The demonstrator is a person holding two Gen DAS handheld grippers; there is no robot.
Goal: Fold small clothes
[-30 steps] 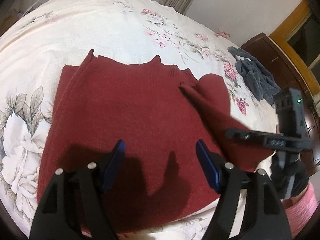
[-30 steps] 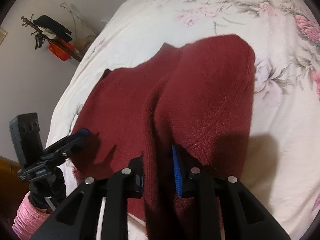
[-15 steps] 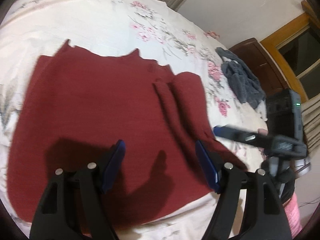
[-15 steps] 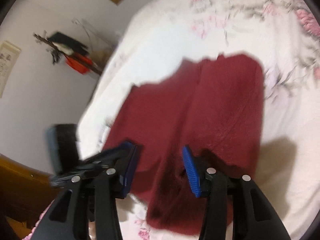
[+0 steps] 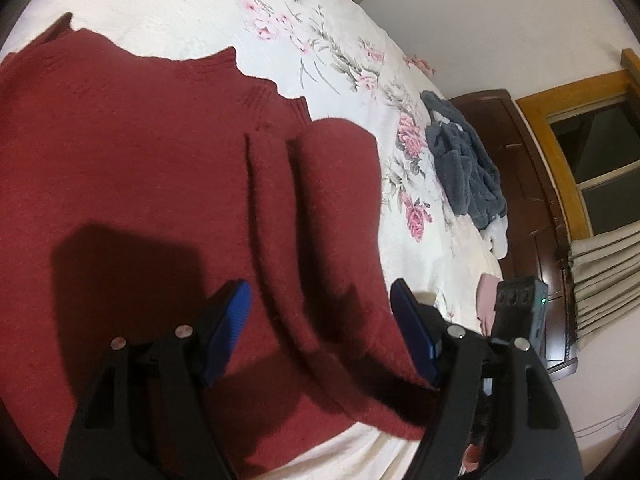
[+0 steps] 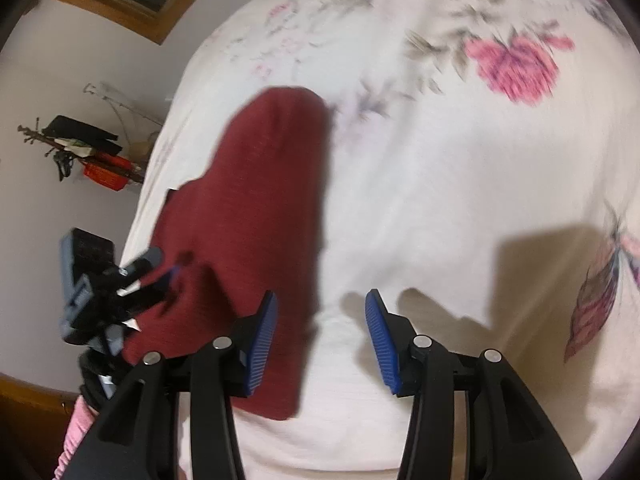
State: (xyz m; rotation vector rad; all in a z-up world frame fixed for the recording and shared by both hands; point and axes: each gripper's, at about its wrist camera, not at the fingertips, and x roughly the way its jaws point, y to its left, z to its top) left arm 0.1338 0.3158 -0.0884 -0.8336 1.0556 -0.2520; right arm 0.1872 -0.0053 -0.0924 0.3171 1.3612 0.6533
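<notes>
A dark red knitted sweater (image 5: pixel 140 168) lies flat on the floral bedspread (image 5: pixel 208 12), its right side folded inward as a long ridge (image 5: pixel 320 208). My left gripper (image 5: pixel 320 332) hangs open just above the sweater's lower part, straddling that folded ridge, nothing between its blue pads. In the right wrist view the sweater (image 6: pixel 264 216) lies left of centre. My right gripper (image 6: pixel 320 340) is open over the sweater's right edge and bare bedspread (image 6: pixel 460 200), holding nothing. The left gripper (image 6: pixel 160 272) shows there at the left, blurred.
A grey fleece garment (image 5: pixel 464 168) lies bunched near the bed's right edge, with a pink cloth (image 5: pixel 486 296) below it. Dark wooden furniture (image 5: pixel 524 168) and a window stand beyond. A cluttered rack (image 6: pixel 88 152) stands by the far wall.
My right gripper let go of the sweater's folded side, opened and swung right over bare bedspread. My left gripper shifted right along the sweater to the folded ridge.
</notes>
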